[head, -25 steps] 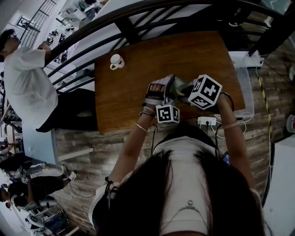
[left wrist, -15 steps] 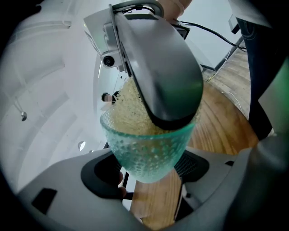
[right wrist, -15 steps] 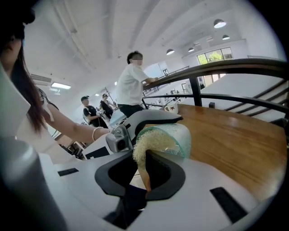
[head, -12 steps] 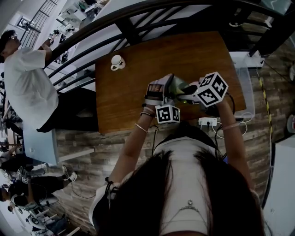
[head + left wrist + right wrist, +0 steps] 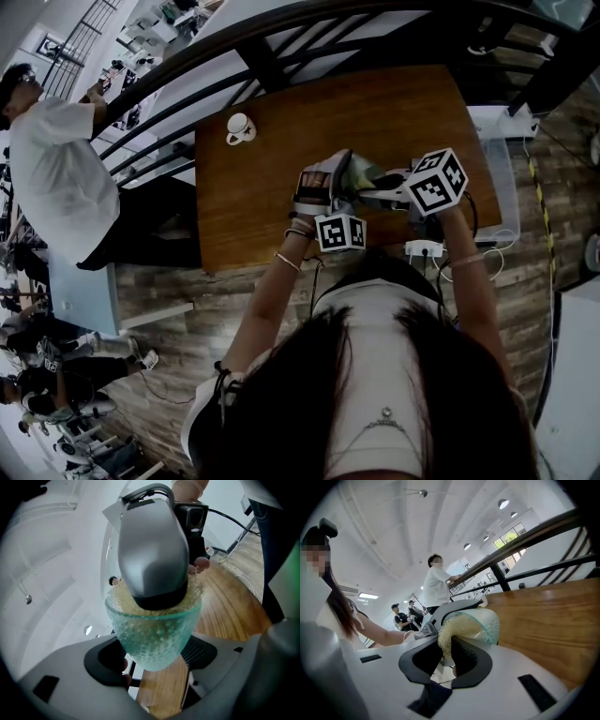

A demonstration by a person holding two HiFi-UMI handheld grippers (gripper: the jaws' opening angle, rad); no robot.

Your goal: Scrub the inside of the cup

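Over the near half of the wooden table [image 5: 262, 202], a green glass cup [image 5: 152, 634] is held up with a scrubbing pad [image 5: 457, 630] pushed into it.
At the far left of the table a small white mug [image 5: 238, 126] can be seen, well apart from the grippers. The green cup is squeezed between the two jaws of the left gripper [image 5: 152, 656], one on each side, with its mouth tipped to the right. The yellow pad is pinched in the nearly closed jaws of the right gripper [image 5: 447, 656], and it is pressed inside the cup's mouth.
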